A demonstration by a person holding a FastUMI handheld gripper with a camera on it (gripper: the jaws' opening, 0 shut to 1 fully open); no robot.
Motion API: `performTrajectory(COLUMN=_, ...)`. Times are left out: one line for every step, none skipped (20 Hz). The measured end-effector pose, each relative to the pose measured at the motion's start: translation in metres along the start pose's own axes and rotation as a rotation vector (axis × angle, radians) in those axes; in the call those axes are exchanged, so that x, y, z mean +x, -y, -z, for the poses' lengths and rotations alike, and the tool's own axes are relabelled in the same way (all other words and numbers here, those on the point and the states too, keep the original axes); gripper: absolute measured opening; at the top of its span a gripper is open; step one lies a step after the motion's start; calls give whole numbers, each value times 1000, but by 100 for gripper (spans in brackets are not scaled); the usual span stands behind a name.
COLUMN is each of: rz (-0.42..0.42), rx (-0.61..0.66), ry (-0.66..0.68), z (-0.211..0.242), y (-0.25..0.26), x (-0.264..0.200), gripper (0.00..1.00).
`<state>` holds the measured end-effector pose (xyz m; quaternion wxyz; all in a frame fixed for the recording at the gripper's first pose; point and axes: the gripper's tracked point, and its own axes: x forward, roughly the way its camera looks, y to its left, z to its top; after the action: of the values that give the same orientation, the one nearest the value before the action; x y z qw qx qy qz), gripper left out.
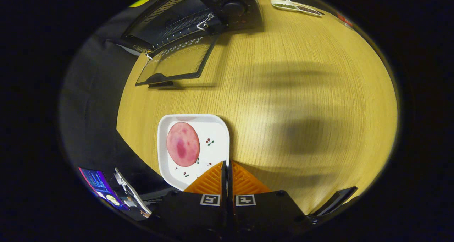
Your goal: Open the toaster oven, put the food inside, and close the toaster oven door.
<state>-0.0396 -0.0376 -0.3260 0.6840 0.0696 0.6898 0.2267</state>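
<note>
A white square plate (216, 135) with small cherry prints lies on the wooden table just ahead of my fingers, a little to their left. On it rests a round pink slice of meat (183, 144). My gripper (227, 164) is shut, its fingertips pressed together with nothing between them, hovering over the plate's near right corner. Far beyond the plate stands the black toaster oven (198, 15). Its glass door (175, 62) hangs folded down, open, above the table, and the wire rack inside is visible.
A small white dish (296, 6) with dark contents sits at the table's far edge, right of the oven. Left of the fingers, off the table, is a lit screen (101, 187). The table (301, 93) spreads wide to the right.
</note>
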Motion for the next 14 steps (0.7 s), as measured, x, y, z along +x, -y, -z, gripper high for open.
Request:
performTrajectory(rz=-22, rx=19, ry=-15, z=4, y=-3, x=0, gripper=2)
performTrajectory(rz=-51, rx=38, ry=-23, z=9, y=-7, x=1, gripper=2)
performTrajectory(rz=-70, rx=57, ry=-24, z=11, y=-9, x=2, gripper=2)
performTrajectory(rz=-86, rx=76, ry=-24, z=13, y=-12, x=2, gripper=2)
performTrajectory(rz=-101, rx=95, ry=-20, z=15, y=-13, x=2, gripper=2)
performTrajectory(rz=-117, rx=109, ry=-19, z=15, y=-15, x=1, gripper=2)
performTrajectory(rz=-131, rx=124, ry=-10, z=15, y=-18, x=0, gripper=2)
performTrajectory(rz=-148, rx=137, ry=-1, z=14, y=-22, x=-1, gripper=2)
performTrajectory(rz=-161, rx=151, ry=6, z=13, y=-26, x=-3, gripper=2)
performTrajectory(rz=-174, rx=162, ry=17, z=13, y=-31, x=-5, gripper=2)
performTrajectory(rz=-186, rx=165, ry=29, z=12, y=-38, x=-7, gripper=2)
performTrajectory(rz=-201, rx=169, ry=40, z=12, y=-45, x=-9, gripper=2)
performTrajectory(rz=-219, rx=177, ry=51, z=11, y=-54, x=-11, gripper=2)
performTrajectory(rz=-240, rx=189, ry=66, z=10, y=-64, x=-14, gripper=2)
